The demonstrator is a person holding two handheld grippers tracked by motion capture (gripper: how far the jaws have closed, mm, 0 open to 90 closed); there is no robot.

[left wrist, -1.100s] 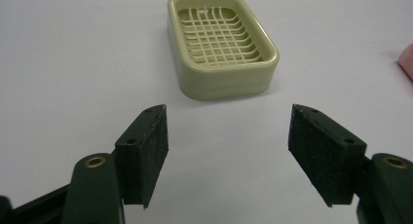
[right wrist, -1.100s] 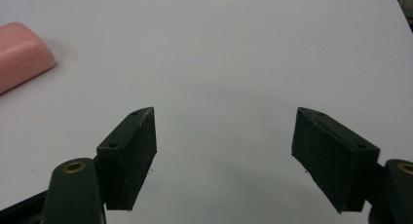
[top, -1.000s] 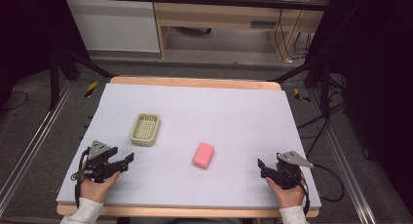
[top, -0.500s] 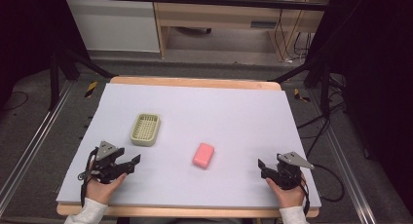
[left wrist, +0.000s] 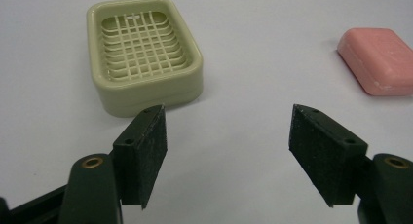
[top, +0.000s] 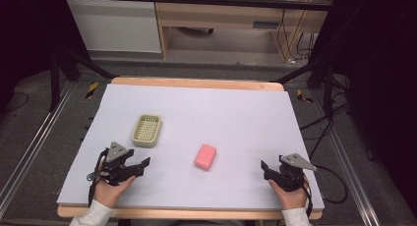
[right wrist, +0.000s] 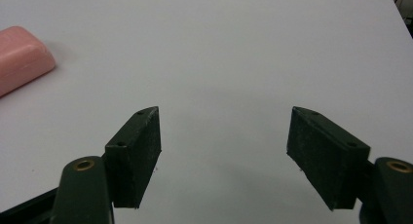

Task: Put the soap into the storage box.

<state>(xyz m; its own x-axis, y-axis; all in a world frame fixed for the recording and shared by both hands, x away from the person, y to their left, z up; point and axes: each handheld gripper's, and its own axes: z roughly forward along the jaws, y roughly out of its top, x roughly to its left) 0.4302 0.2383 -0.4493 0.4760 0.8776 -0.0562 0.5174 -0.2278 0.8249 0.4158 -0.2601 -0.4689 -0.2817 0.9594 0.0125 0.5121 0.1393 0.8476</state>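
**Pink soap untouched; left gripper on approach**

Pink soap bar (top: 205,156) lying flat on the white table cover (top: 236,113), near the middle, well apart from both grippers. Cream soap dish (top: 147,130) sitting empty, up and to the left of the bar, not touching it. Long axis of the bar running diagonally in the high view, from lower left to upper right, far end tilted slightly away from the dish. Long axis of the dish running near enough front to back, with a slight tilt to the right at the far end.

Left gripper (top: 145,163) low over the cover, just in front of the dish, jaws pointed toward the soap; jaws just opening further, standing apart, nothing between them. In the left gripper view, dish ahead at left (left wrist: 143,51), soap at far right (left wrist: 377,61). Right gripper (top: 264,167) near the right front edge, jaws open, empty, aimed toward the bar (right wrist: 22,58).

Judged step: reach toward the soap, grasp not yet begun. Next move likely calling for jaws lined up across the bar's short sides, then closing, then a lift toward the dish.
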